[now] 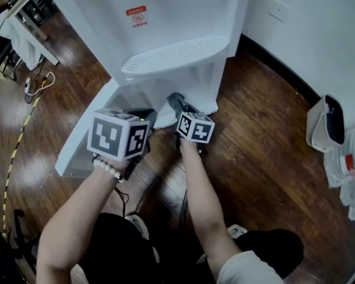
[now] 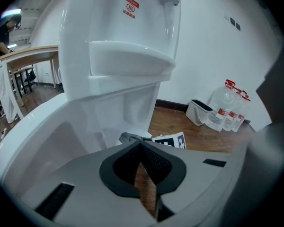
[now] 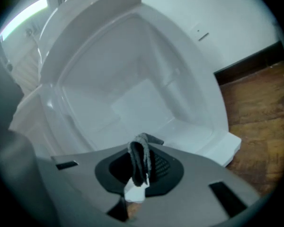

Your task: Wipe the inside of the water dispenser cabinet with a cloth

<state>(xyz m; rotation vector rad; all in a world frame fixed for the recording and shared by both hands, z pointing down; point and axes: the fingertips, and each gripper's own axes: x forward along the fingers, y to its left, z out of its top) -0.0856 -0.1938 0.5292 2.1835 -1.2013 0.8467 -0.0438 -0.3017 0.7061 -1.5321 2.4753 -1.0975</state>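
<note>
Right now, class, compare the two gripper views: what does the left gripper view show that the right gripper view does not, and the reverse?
Only the left gripper view: the drip tray, the red label, a desk, a bin and water bottles by the wall, and the left gripper shut on nothing.

Only the right gripper view: the dark grey cloth, pinched in the right gripper.

Both: the white water dispenser, its open lower cabinet and the wooden floor.
</note>
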